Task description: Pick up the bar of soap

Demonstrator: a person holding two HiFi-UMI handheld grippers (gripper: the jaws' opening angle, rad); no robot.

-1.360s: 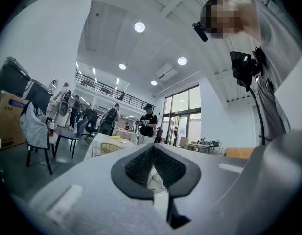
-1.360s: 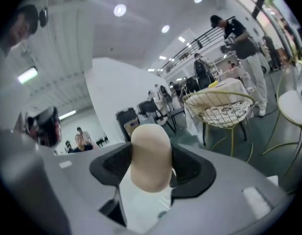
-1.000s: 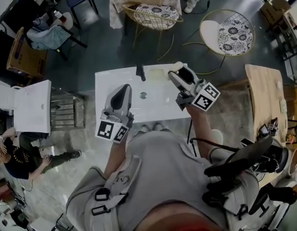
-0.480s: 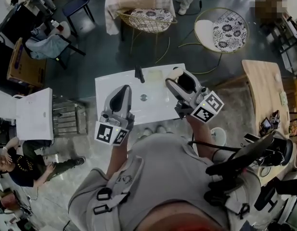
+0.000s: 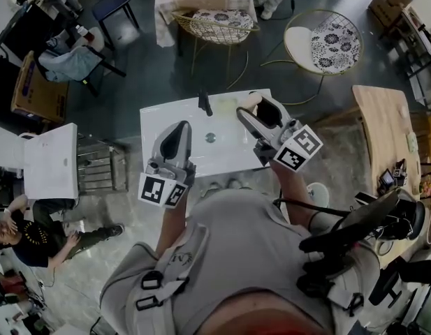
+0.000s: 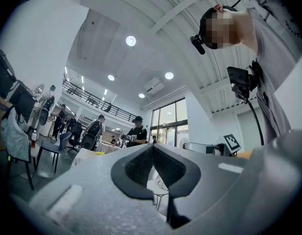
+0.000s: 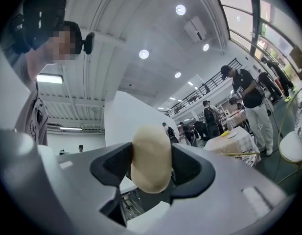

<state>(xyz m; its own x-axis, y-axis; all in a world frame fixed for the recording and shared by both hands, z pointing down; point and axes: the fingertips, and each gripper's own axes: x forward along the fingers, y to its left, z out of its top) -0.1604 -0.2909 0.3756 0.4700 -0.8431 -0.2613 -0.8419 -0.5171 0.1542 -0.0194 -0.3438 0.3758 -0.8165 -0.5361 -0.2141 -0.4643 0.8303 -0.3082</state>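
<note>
**A:** Soap status?

**B:** One bar of soap [image 7: 151, 159], clamped in the right gripper [image 5: 254, 105]. Jaws are part-way apart, with both pads pressed on its sides.

**A:** Orientation?

**B:** In the right gripper view the long axis stands upright, crosswise to the gap between the jaws. The top end pokes above the pads and the bottom end hangs below them. It's a rounded oval, cream, with a smooth matte surface.

**A:** Where in the scene?

**B:** In the head view it's over the far right part of the white table [image 5: 159, 128], near the back edge. The table top is glossy.

**A:** Left side?

**B:** Left gripper [image 6: 151, 151] is closed, pads meeting, nothing between them. It sits over the near left part of the table. Both grippers have grey plastic shells and dark textured pads.

**A:** Anything on the table?

**B:** One small round disc [image 5: 210, 137] mid-table and one slim dark object [image 5: 203, 104] at the back edge. Can't tell what either is.

**A:** Beyond it?

**B:** Two chairs: one wire chair [image 5: 214, 19] with a gold frame and floral cushion, and a second wire chair [image 5: 325, 44] of the same kind. One wooden table [image 5: 383, 138] off to the right.
</note>
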